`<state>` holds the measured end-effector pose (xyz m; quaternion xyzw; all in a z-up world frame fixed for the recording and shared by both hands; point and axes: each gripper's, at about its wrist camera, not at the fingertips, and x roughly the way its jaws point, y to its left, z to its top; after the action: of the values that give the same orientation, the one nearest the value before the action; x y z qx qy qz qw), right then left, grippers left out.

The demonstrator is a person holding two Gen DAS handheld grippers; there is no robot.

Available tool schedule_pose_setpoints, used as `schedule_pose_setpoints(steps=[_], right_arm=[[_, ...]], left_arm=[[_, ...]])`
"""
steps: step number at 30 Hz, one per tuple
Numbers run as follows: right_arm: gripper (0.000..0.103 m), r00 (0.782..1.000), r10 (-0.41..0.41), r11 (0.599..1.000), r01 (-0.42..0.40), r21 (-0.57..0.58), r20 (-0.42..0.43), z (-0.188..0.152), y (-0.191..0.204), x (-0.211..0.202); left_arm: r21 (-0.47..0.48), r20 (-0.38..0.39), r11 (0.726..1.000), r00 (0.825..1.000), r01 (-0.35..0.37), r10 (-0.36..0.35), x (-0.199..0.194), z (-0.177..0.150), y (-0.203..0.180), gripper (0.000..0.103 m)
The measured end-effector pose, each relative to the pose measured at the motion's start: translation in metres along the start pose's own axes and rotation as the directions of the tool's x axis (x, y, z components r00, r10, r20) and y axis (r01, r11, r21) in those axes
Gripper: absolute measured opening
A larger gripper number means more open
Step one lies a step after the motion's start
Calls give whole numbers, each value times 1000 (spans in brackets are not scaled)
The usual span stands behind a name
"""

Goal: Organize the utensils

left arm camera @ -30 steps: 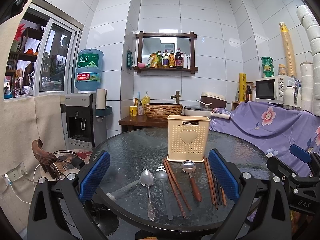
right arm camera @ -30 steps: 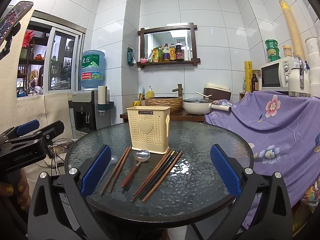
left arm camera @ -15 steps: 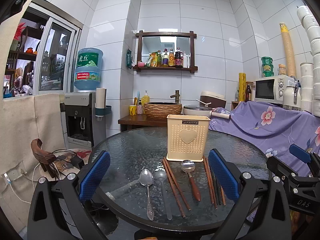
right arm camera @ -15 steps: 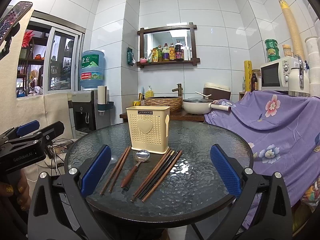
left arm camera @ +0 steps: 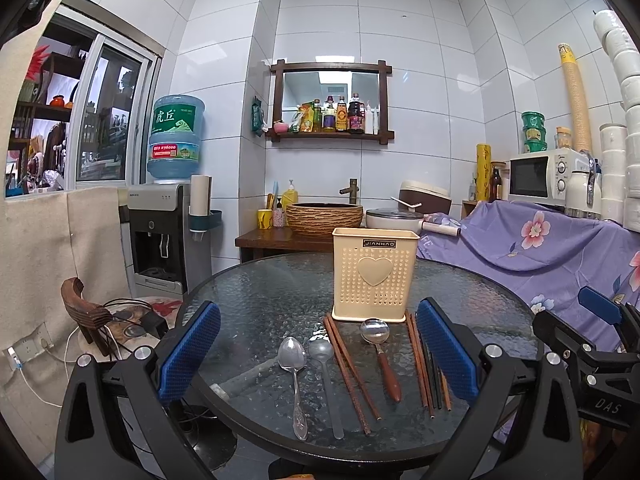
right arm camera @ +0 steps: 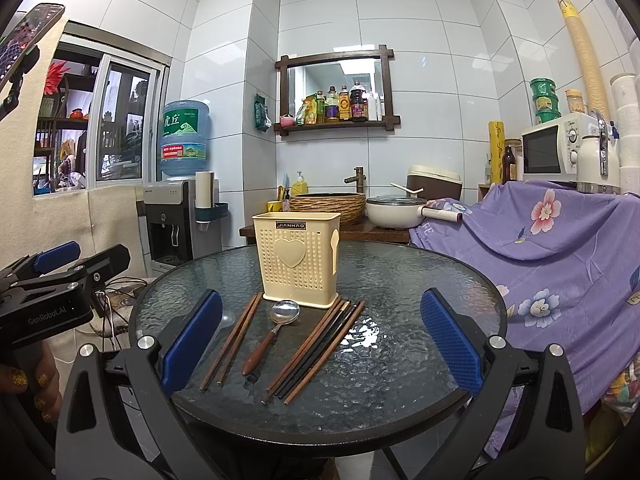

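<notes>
my left gripper (left arm camera: pixel 318 350) hangs with jaws wide, empty. on the tabletop (left arm camera: pixel 256 304), left to right: two spoons (left arm camera: pixel 294 364), brown chopsticks (left arm camera: pixel 348 364), wooden-handled spoon (left arm camera: pixel 380 344), more chopsticks (left arm camera: pixel 426 364), all before the holder (left arm camera: pixel 374 280). right gripper (right arm camera: pixel 320 334) jaws wide too.

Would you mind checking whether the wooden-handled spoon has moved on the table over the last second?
No. The wooden-handled spoon lies where it did, its bowl just in front of the cream utensil holder, between the chopstick pairs.
</notes>
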<state>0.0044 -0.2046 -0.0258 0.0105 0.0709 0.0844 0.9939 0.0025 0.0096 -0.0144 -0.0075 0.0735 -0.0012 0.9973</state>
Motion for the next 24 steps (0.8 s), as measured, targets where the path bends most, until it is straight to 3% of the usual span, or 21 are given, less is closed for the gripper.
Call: schedule_pose_setpoints(steps=[24], right_arm=[[98,1000,-1,1000,1,0,-1,0,0,0]], left_arm=[[0,-4,1000,1000,-1,1,0,0,1,97]])
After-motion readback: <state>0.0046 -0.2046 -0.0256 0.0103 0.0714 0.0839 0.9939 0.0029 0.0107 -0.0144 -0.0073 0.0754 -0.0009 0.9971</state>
